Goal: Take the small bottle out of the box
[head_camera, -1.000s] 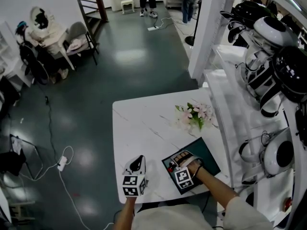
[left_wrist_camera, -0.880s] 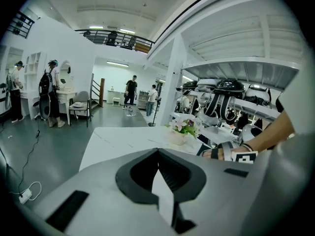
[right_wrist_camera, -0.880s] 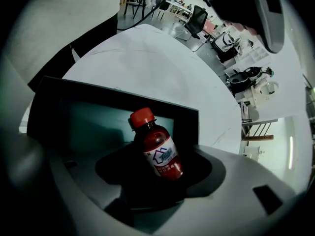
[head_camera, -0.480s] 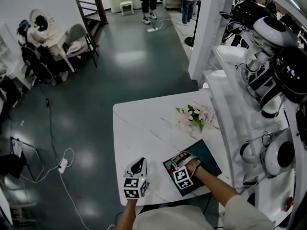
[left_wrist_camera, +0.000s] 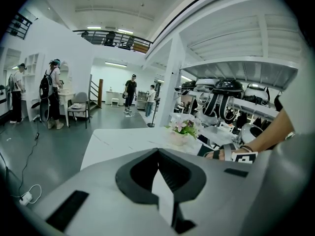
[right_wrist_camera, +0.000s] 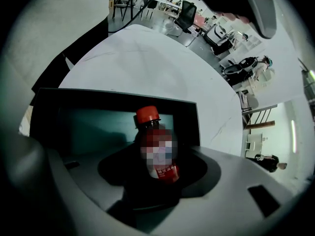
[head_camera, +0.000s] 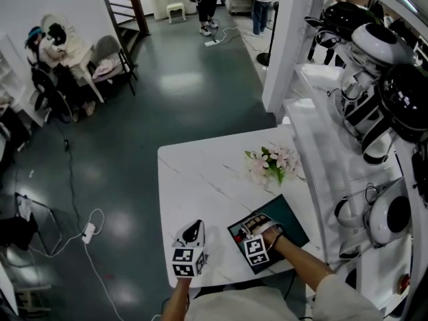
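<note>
A small bottle with a red cap and red label stands in the dark green box, right between the jaws of my right gripper. Those jaws are closing around it, and I see no pad pressing on it. In the head view the right gripper reaches into the box near the white table's front right edge. My left gripper rests on the table to the left of the box. Its tips are together and hold nothing, and it shows likewise in its own view.
A bunch of pink flowers lies on the white table beyond the box. White shelving with robot heads runs along the right. A white pillar stands behind the table. People sit and stand on the far dark floor.
The right gripper has stayed over the box with only a slight shift. The left gripper has not moved.
</note>
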